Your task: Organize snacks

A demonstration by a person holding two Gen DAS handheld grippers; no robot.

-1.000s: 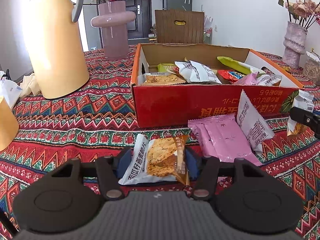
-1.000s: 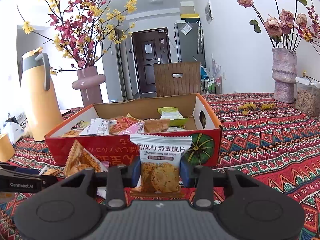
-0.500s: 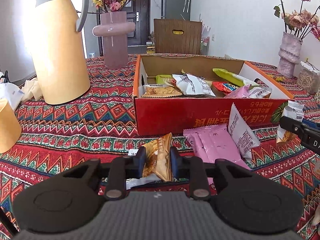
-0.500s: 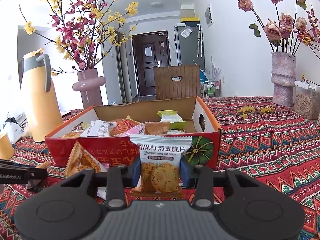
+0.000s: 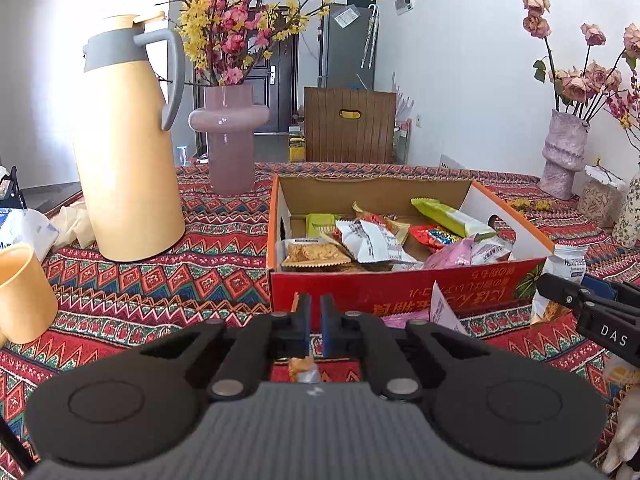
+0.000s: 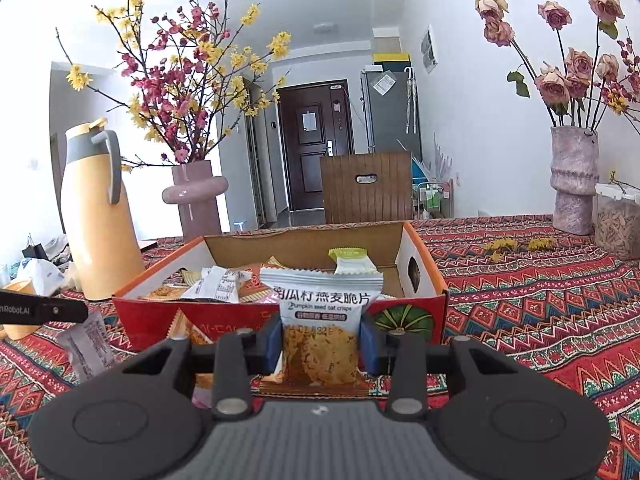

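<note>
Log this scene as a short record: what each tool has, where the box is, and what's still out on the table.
left tool: shut on a thin snack packet; only a scrap shows behind the fingers
right tool: shut on an upright oat crisps packet
box: open, ahead of both tools, holds mixed snack packets
still outside: pink packet and white packet against the box front
nearby: yellow jug left of the box
surface: patterned tablecloth

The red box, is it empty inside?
No, the red box holds many snack packets, such as a green one and a white one.
</note>
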